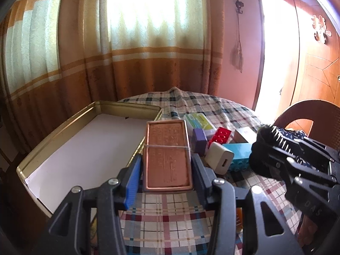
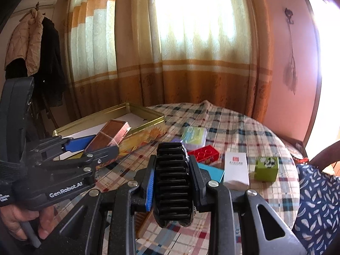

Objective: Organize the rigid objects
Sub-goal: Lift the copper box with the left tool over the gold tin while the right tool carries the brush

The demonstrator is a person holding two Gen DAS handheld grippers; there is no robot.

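Left gripper (image 1: 166,170): clamps brown case (image 1: 166,155), frame centre
Right gripper (image 2: 173,182): clamps black ribbed object (image 2: 173,182)
Advice: keep case level, lower into tin (image 1: 53,136), upper left

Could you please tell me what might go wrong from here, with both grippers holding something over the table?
1. The brown case, tilted in the left gripper, might slip before it clears the tin rim.
2. The right gripper carries a black ribbed item beside the left one; they could collide.
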